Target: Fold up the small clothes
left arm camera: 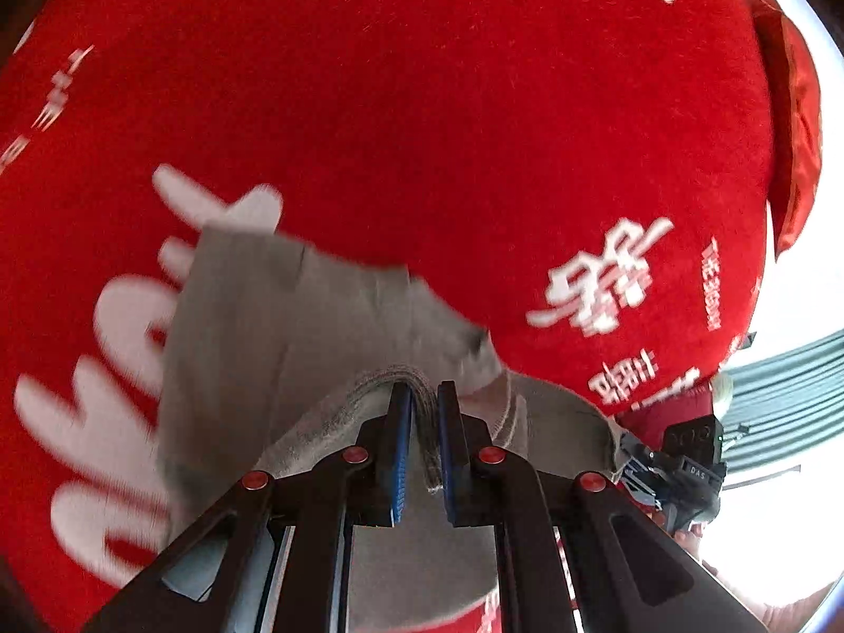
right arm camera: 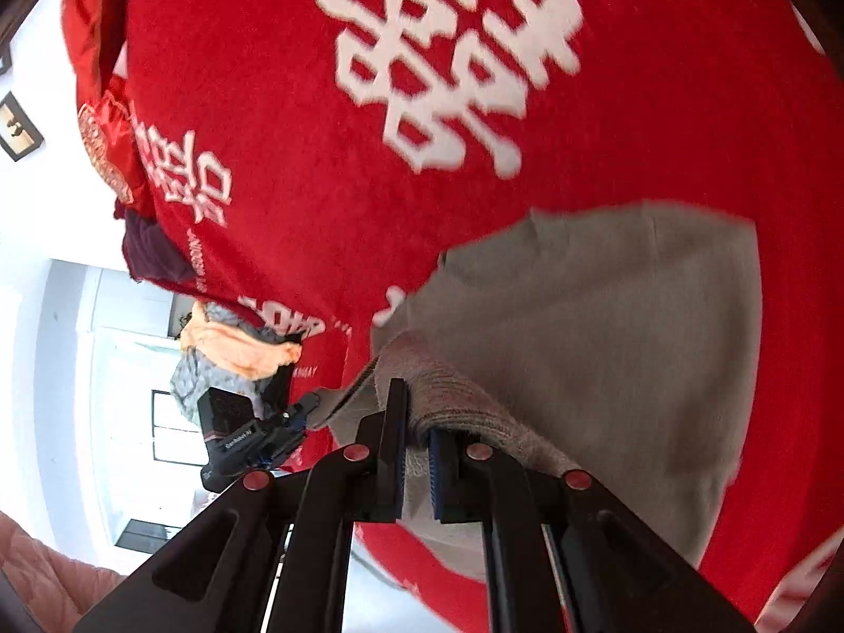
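Observation:
A small grey garment (left arm camera: 274,327) hangs over a red blanket with white characters (left arm camera: 448,121). My left gripper (left arm camera: 423,395) is shut on the ribbed hem of the grey garment and lifts it. My right gripper (right arm camera: 416,422) is shut on another part of the same ribbed hem, with the garment (right arm camera: 606,327) spread out to the right over the red blanket (right arm camera: 274,105). The right gripper shows at the lower right of the left wrist view (left arm camera: 680,469). The left gripper shows at the lower left of the right wrist view (right arm camera: 248,432).
A heap of other clothes, orange and grey (right arm camera: 232,353), lies at the blanket's edge. A dark maroon cloth (right arm camera: 150,250) and a red satin pillow (left arm camera: 796,121) lie at the blanket's border. A white wall with a framed picture (right arm camera: 18,126) lies beyond.

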